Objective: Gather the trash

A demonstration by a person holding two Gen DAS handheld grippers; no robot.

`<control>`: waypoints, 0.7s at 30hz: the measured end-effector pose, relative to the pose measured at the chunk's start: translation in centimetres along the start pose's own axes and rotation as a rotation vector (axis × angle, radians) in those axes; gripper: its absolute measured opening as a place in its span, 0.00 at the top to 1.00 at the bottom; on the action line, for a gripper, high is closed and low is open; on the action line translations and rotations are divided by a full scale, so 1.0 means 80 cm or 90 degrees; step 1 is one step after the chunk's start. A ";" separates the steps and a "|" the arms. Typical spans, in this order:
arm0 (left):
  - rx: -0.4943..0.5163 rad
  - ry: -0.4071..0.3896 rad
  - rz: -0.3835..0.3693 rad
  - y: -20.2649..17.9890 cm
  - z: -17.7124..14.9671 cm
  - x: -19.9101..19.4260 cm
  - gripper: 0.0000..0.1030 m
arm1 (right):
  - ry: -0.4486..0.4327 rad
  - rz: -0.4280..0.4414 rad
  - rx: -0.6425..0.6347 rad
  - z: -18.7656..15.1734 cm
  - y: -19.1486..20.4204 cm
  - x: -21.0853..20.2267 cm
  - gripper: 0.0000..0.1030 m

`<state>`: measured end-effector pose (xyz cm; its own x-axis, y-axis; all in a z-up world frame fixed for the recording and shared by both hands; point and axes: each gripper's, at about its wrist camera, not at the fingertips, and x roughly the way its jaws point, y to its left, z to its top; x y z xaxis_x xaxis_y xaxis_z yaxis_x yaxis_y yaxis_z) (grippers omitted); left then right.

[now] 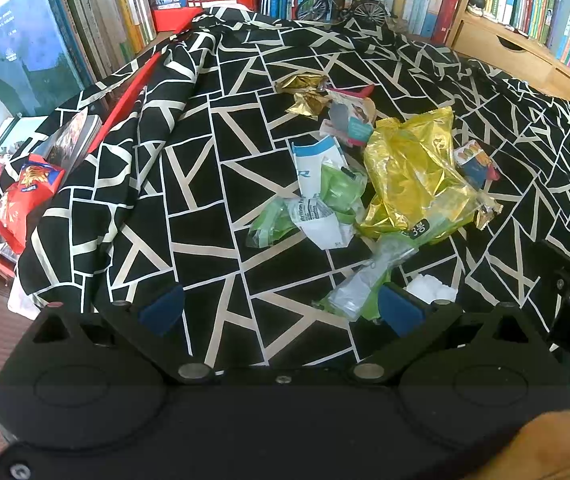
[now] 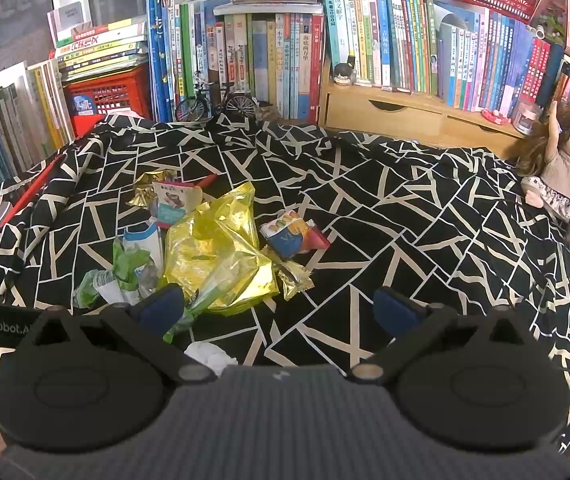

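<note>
Both claws [image 1: 281, 308] [image 2: 281, 308] agape over cloth [image 2: 365, 208]

Trash pile [image 2: 205, 248] sits left of centre on the cloth-covered desk [image 2: 405, 220]. Tissue wad [image 2: 209, 354] lies nearest, in front of it. Books [image 2: 265, 52] and toy bike [image 2: 217, 102] stand behind, doll [image 2: 561, 160] far right.
</note>
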<state>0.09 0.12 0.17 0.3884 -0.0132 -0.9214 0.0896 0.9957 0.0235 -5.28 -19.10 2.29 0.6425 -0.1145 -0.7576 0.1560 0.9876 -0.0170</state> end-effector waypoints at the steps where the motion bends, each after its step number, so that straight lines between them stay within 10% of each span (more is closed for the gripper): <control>1: 0.000 0.000 0.000 0.000 0.000 0.000 0.00 | 0.000 0.000 0.000 0.001 0.000 0.000 0.00; 21: -0.015 -0.011 -0.006 0.011 0.007 -0.003 0.02 | -0.011 -0.012 0.007 0.004 0.001 0.001 0.00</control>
<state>0.57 0.94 0.59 0.4029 -0.0238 -0.9149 0.0718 0.9974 0.0057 -4.98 -19.03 2.43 0.6523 -0.1357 -0.7458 0.1771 0.9839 -0.0242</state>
